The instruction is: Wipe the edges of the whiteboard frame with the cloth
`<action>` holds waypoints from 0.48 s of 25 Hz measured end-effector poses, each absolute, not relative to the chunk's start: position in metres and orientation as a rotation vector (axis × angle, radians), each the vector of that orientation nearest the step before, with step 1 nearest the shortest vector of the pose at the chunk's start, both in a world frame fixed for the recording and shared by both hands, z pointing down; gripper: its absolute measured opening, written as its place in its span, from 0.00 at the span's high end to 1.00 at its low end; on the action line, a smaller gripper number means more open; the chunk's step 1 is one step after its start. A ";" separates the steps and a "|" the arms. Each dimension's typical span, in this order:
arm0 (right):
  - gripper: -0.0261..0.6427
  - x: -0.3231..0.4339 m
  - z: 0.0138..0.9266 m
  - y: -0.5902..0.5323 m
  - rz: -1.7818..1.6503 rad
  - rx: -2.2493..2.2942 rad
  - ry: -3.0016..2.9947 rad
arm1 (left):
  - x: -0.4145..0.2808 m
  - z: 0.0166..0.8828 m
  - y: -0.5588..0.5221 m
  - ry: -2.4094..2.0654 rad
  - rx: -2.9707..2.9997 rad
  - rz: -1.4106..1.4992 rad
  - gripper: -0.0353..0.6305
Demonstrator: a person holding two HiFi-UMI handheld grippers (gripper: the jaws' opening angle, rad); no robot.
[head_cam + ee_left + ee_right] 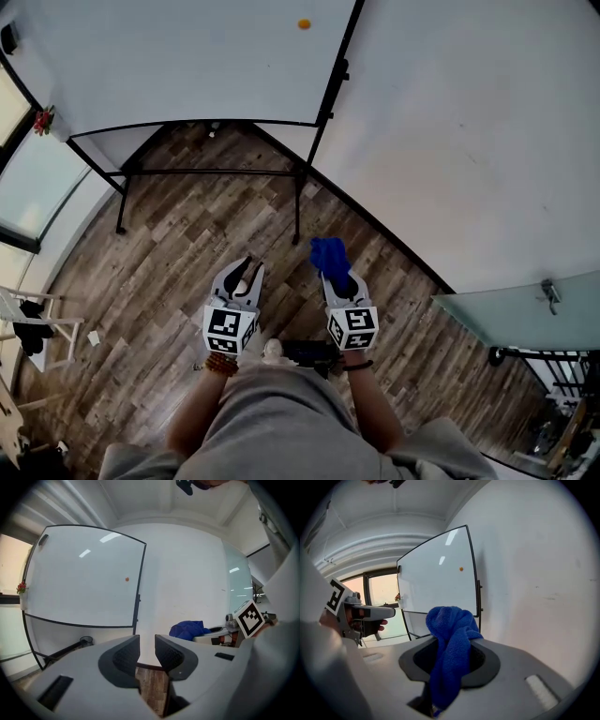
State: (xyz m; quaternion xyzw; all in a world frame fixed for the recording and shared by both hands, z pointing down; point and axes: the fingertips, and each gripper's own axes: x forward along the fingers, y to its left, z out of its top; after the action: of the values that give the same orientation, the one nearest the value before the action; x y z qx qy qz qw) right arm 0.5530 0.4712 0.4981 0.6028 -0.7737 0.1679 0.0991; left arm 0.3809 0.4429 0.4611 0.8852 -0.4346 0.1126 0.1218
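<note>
A whiteboard (187, 66) in a thin black frame (339, 56) stands on a black legged stand ahead of me, well beyond both grippers. It also shows in the left gripper view (84, 583) and the right gripper view (436, 588). My right gripper (333, 272) is shut on a bunched blue cloth (329, 253), which spills up over its jaws (450, 644). To its left my left gripper (246, 267) is held level with it, its jaws a narrow gap apart (147, 651) with nothing between them. The cloth (187, 629) shows from the left gripper too.
A white wall (469, 141) with black skirting runs along the right, close to the board's right edge. Stand legs (298, 211) spread over the wooden floor (178, 253). A glass panel (506, 314) is at right, a white rack (37, 328) at left. An orange magnet (304, 24) sits on the board.
</note>
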 end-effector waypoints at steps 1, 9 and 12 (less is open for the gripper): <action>0.78 0.555 0.496 0.457 0.496 1.794 -2.278 | 0.383 0.458 0.427 -1.257 2.594 0.324 0.79; 0.78 0.549 0.483 0.341 0.499 1.857 -2.233 | 0.370 0.433 0.308 -1.203 2.639 0.260 0.81; 0.78 0.538 0.486 0.297 0.504 1.849 -2.235 | 0.352 0.433 0.266 -1.214 2.638 0.247 0.82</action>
State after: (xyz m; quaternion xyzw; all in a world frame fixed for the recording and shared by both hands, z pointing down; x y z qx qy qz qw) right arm 0.5380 0.2966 0.4858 0.6250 -0.7554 0.1705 0.0986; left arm 0.3522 0.2664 0.4331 0.8993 -0.4138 0.0841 0.1134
